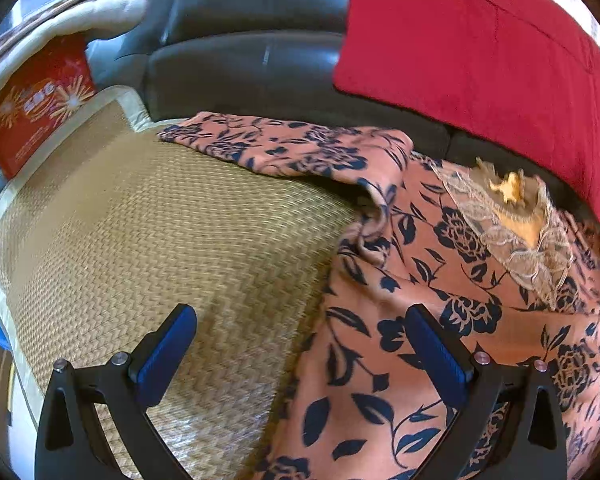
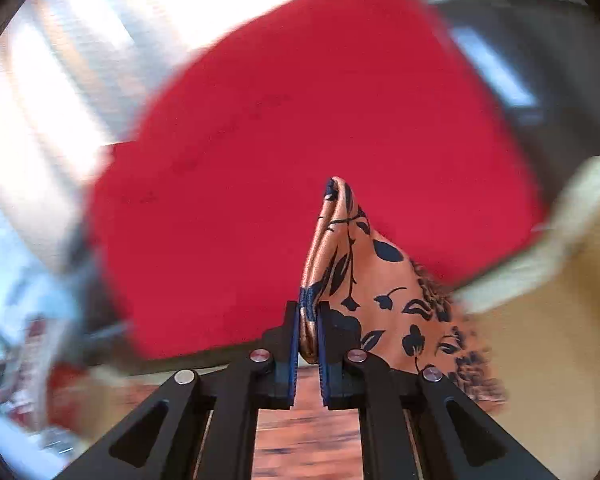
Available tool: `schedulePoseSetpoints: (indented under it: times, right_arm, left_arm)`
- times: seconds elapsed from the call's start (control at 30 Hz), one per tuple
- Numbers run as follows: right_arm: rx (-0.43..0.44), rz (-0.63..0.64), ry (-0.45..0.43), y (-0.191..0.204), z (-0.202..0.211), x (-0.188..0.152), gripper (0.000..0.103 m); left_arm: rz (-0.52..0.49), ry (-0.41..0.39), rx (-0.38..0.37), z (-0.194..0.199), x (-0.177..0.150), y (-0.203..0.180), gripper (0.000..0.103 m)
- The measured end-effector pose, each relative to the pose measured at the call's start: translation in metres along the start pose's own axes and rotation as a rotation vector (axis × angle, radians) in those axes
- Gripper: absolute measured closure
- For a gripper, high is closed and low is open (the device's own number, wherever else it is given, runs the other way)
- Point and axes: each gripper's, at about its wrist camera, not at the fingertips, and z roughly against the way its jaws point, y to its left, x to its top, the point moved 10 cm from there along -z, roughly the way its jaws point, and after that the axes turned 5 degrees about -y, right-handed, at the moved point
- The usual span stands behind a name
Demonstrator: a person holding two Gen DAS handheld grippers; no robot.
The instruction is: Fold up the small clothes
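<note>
On the woven mat (image 1: 148, 240): floral garment (image 1: 440, 320), spread beside black sofa (image 1: 252, 60) and red cushion (image 1: 480, 60). My left gripper (image 1: 300, 344): jaws apart, empty. My right gripper (image 2: 309, 320): clamped on a lifted fold of the garment.

A dark leather sofa (image 1: 256, 36) fills the back of the room, its cushions catching pale highlights. A red blanket (image 1: 480, 60) drapes over the sofa's right side. In front of the sofa lies a woven straw mat (image 1: 148, 232) with a cream border. To the left of the sofa, beside the mat's far corner, stands a red box (image 1: 32, 116) printed with gold bursts, under a cream padded cushion (image 1: 72, 20). Bright daylight (image 2: 60, 92) washes out the wall to the left of the blanket; a strip of wooden floor (image 2: 308, 432) shows below it.
</note>
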Motion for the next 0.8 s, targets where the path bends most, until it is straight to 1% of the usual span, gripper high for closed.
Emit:
schedulePoseSetpoints:
  times: [0.03, 0.07, 0.13, 0.17, 0.2, 0.23, 0.27, 0.3, 0.37, 0.4, 0.43, 0.47, 0.5, 0.53, 0.57, 0.63, 0.7, 0.73, 0.8]
  right_arm:
    - [0.084, -0.011, 0.021, 0.037, -0.009, -0.015, 0.094]
    - [0.132, -0.022, 0.039, 0.055, -0.016, -0.026, 0.094]
    - [0.195, -0.022, 0.085, 0.084, -0.037, -0.055, 0.089]
    - [0.220, -0.028, 0.136, 0.090, -0.055, -0.075, 0.088]
    - [0.239, -0.045, 0.187, 0.091, -0.067, -0.093, 0.074]
    - [0.233, -0.054, 0.245, 0.086, -0.080, -0.114, 0.044]
    - [0.191, -0.050, 0.298, 0.074, -0.089, -0.137, 0.027]
    - [0.165, -0.050, 0.313, 0.069, -0.085, -0.157, 0.023]
    - [0.135, -0.074, 0.328, 0.040, -0.079, -0.171, 0.023]
    - [0.123, -0.084, 0.322, 0.030, -0.069, -0.176, 0.023]
    - [0.094, -0.081, 0.310, 0.019, -0.054, -0.179, 0.023]
    - [0.075, -0.078, 0.304, 0.004, -0.044, -0.180, 0.023]
    - [0.058, -0.077, 0.296, -0.013, -0.031, -0.178, 0.023]
    - [0.046, -0.078, 0.291, -0.014, -0.021, -0.187, 0.023]
    - [0.034, -0.083, 0.288, -0.026, -0.016, -0.187, 0.023]
    - [0.015, -0.097, 0.276, -0.048, 0.007, -0.201, 0.023]
    - [0.007, -0.106, 0.271, -0.056, 0.008, -0.206, 0.023]
    - [0.005, -0.113, 0.264, -0.061, 0.011, -0.213, 0.023]
    - [0.008, -0.123, 0.252, -0.067, 0.018, -0.214, 0.023]
  left_arm:
    - [0.010, -0.006, -0.004, 0.002, 0.001, 0.003, 0.000]
    - [0.021, -0.013, -0.007, 0.005, 0.003, 0.006, 0.000]
    - [0.040, -0.022, -0.021, 0.009, 0.009, 0.008, 0.000]
    - [0.049, -0.027, -0.036, 0.010, 0.012, 0.007, 0.000]
    - [0.056, -0.033, -0.057, 0.012, 0.016, 0.004, 0.000]
    - [0.060, -0.033, -0.076, 0.013, 0.019, 0.000, 0.000]
    - [0.066, -0.027, -0.102, 0.013, 0.022, -0.006, 0.000]
    - [0.072, -0.019, -0.129, 0.013, 0.025, -0.013, 0.000]
    - [0.085, -0.001, -0.204, 0.010, 0.031, -0.033, 0.000]
    - [0.104, 0.026, -0.264, 0.006, 0.034, -0.047, 0.000]
    - [0.126, 0.049, -0.300, 0.002, 0.035, -0.057, 0.000]
    - [0.157, 0.075, -0.352, -0.001, 0.038, -0.070, 0.000]
    - [0.193, 0.105, -0.423, -0.006, 0.041, -0.086, 0.000]
    - [0.232, 0.148, -0.485, -0.012, 0.043, -0.103, 0.000]
    - [0.261, 0.182, -0.525, -0.018, 0.044, -0.119, 0.000]
    - [0.320, 0.248, -0.602, -0.031, 0.047, -0.150, 0.000]
    - [0.389, 0.318, -0.661, -0.045, 0.048, -0.180, 0.000]
    - [0.409, 0.339, -0.675, -0.051, 0.048, -0.192, 0.000]
    - [0.418, 0.365, -0.683, -0.059, 0.047, -0.208, 0.000]
